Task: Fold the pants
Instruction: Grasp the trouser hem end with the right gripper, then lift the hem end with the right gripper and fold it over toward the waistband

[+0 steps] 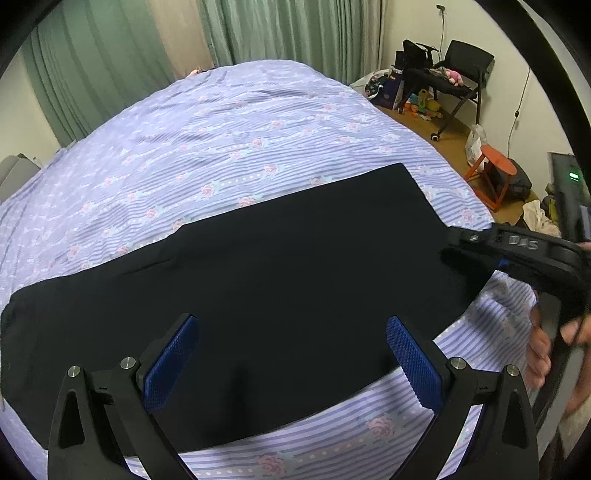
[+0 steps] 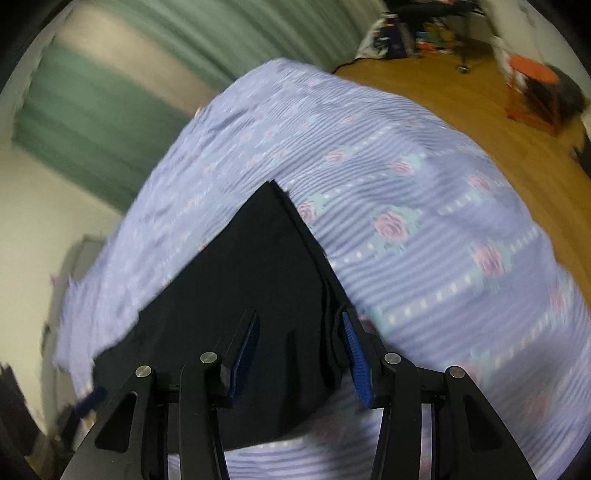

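Black pants (image 1: pixel 277 266) lie flat, folded lengthwise, across the near part of a bed with a lavender striped, rose-patterned sheet (image 1: pixel 221 147). My left gripper (image 1: pixel 291 325) hangs open above the pants near their front edge, its blue pads wide apart with nothing between them. At the right, my right gripper (image 1: pixel 448 245) sits at the leg-hem end. In the blurred right wrist view the pants (image 2: pixel 251 258) run away from the gripper. The right gripper (image 2: pixel 300 317) stands partly apart over the hem, cloth lying between the pads, and a ridge of fabric beside the right pad (image 2: pixel 356 358). No pad is seen pressing.
A person's hand (image 1: pixel 539 350) holds the right gripper's handle. Past the bed's right edge is a wooden floor (image 2: pixel 461 103) with an orange stool (image 1: pixel 496 166), a black chair (image 1: pixel 465 62) piled with things, toys and bags. Green curtains (image 1: pixel 258 29) hang behind.
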Motion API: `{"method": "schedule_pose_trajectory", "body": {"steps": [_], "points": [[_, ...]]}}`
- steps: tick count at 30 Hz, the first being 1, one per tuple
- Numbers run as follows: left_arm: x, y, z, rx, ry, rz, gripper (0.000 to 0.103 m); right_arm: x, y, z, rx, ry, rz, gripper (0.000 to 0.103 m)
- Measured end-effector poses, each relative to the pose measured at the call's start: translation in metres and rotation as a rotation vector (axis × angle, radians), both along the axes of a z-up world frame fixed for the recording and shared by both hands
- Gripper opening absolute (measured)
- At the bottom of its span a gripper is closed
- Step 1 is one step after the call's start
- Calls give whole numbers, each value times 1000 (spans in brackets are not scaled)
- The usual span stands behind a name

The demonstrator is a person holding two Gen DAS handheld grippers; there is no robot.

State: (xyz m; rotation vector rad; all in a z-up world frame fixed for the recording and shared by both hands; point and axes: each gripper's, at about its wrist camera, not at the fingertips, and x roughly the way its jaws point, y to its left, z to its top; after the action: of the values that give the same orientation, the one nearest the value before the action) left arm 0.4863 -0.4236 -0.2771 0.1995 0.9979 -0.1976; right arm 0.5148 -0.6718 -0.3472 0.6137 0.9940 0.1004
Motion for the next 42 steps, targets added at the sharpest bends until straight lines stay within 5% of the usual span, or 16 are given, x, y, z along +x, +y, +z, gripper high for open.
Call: {"method": "schedule_pose_trajectory", "body": {"steps": [6,10,13,19,25,28,31,35,39,42], "points": [[4,-3,2,-5,-6,1,103,32,-13,-19,56,77,85,47],[10,-1,0,-29,18,30,103,46,-15,-29,188,97,109,46],[9,0,2,-38,17,30,103,46,-12,-27,193,97,112,38],[7,0,3,-23,10,24,103,51,-9,7,154,-19,141,32],[3,2,4,-41,25,39,103,69,11,-6,69,64,238,32],[2,2,5,-24,13,30,103,68,10,-6,44,66,204,16],[3,3,6,-30,19,37,103,61,19,11,-85,103,148,10],[1,10,11,-34,-6,32,103,35,33,67,-328,-43,114,8],[3,19,11,-17,9,57,103,54,20,21,-298,161,107,8],[2,30,16,-32,19,92,103,51,16,32,-257,156,51,8]]}}
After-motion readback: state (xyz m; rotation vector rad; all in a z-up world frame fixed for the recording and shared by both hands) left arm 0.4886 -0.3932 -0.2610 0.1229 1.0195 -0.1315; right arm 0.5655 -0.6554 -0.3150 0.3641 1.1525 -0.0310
